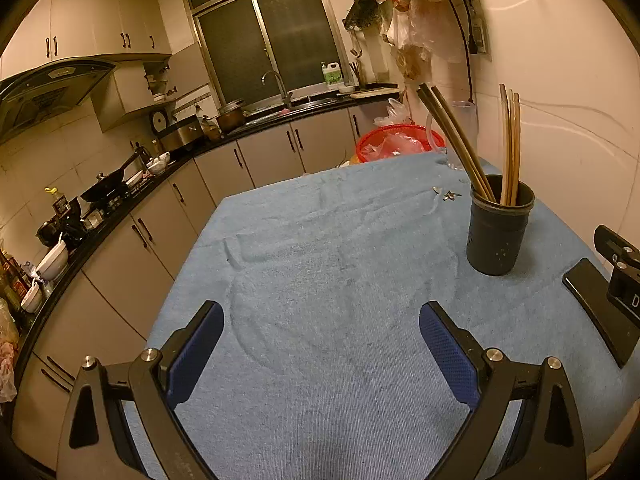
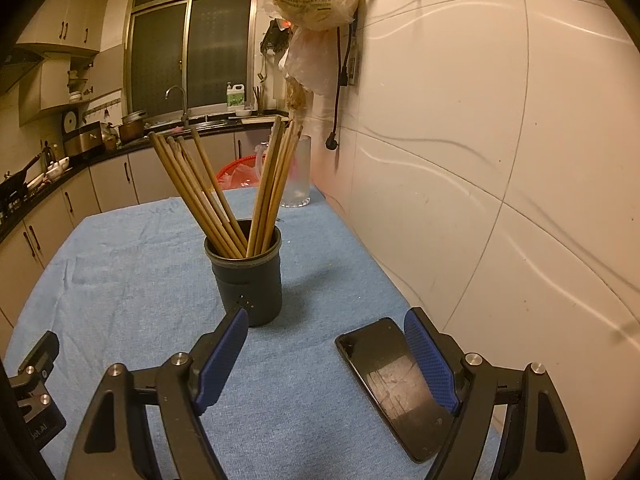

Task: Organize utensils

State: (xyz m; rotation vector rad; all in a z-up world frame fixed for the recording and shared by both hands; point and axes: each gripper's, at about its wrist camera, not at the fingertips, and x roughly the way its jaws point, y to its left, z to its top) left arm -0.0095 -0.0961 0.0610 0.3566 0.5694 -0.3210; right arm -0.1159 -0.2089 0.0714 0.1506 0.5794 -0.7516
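A dark round utensil holder (image 2: 248, 276) stands upright on the blue cloth (image 2: 120, 264), with several wooden chopsticks (image 2: 224, 196) leaning in it in two bunches. It also shows in the left wrist view (image 1: 498, 232) at the right, chopsticks (image 1: 510, 148) sticking up. My right gripper (image 2: 324, 344) is open and empty, just in front of the holder. My left gripper (image 1: 322, 340) is open and empty over bare cloth (image 1: 320, 248), to the left of the holder.
A black phone (image 2: 394, 384) lies flat on the cloth by my right gripper's right finger, near the wall; it shows in the left wrist view (image 1: 596, 308). A clear glass jug (image 2: 298, 176) stands at the far edge. A red bin (image 1: 394, 144) sits beyond the table. Small scraps (image 1: 448, 194) lie near the holder.
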